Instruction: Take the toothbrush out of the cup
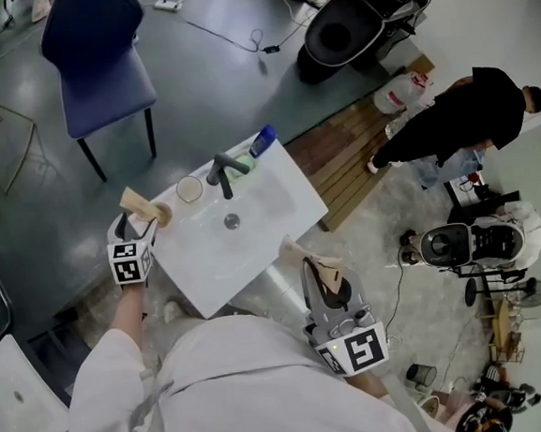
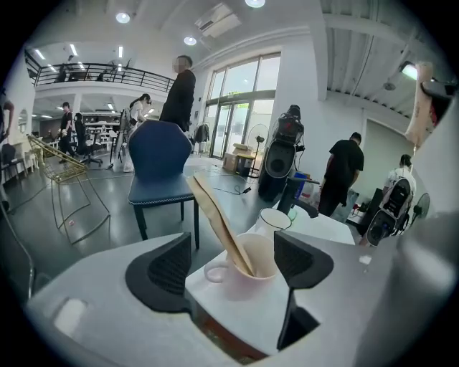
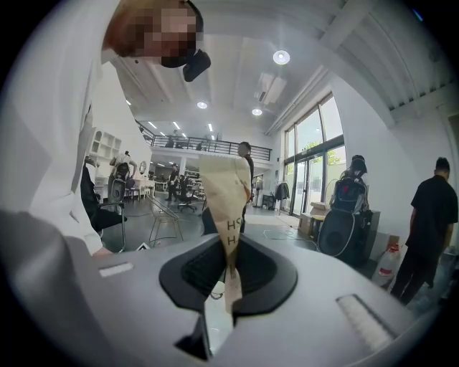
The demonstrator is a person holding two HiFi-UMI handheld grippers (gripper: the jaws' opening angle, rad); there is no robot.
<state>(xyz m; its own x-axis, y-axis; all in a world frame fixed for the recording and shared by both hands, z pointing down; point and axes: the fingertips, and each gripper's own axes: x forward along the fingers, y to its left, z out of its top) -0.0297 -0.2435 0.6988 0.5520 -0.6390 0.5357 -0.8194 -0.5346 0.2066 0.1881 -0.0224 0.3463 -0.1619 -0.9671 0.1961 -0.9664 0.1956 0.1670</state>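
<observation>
A pale cup (image 2: 247,269) stands on the near left corner of the white washbasin top (image 1: 269,201), with a toothbrush in a tan paper sleeve (image 2: 219,222) leaning out of it to the left. My left gripper (image 2: 233,261) is open, one jaw on each side of the cup, and the pads look clear of it. In the head view the cup (image 1: 162,213) sits just ahead of the left gripper (image 1: 138,233). My right gripper (image 3: 228,269) is shut on a second tan paper-wrapped toothbrush (image 3: 228,208), held upright near the basin's front edge (image 1: 314,263).
A dark faucet (image 1: 224,172), a clear glass (image 1: 189,188) and a blue-capped bottle (image 1: 262,141) stand along the basin's back edge, with the drain (image 1: 232,221) in the middle. A blue chair (image 1: 97,56) is behind, a scooter (image 1: 356,15) and a person in black (image 1: 460,118) to the right.
</observation>
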